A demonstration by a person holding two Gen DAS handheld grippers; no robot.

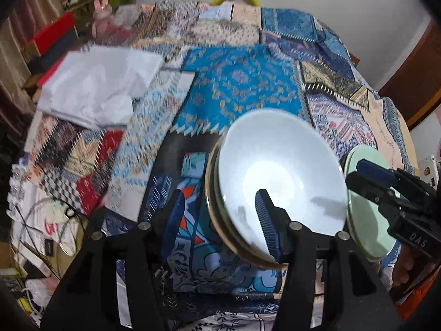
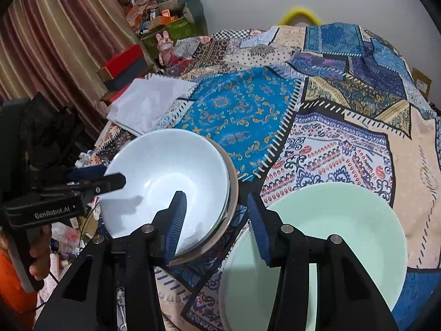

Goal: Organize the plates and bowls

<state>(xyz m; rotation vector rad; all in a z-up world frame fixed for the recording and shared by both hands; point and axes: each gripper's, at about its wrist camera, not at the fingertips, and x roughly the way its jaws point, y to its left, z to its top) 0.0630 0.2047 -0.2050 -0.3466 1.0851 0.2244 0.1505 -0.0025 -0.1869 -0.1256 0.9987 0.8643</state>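
We've got both jaws partly open, gripping nothing: left gripper (image 1: 220,218) straddles the white bowl's (image 1: 278,171) rim, right gripper (image 2: 217,220) between it and the green bowl (image 2: 344,220).

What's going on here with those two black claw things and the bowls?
A person is sorting dishes on a table covered by a patchwork cloth, holding a two-finger gripper in each hand. The left gripper and the right gripper both hang open around the edges of a white bowl that sits nested in a stack of other dishes. Neither is gripping it. A pale green bowl stands just to the right on the cloth. Folded white paper lies further back.
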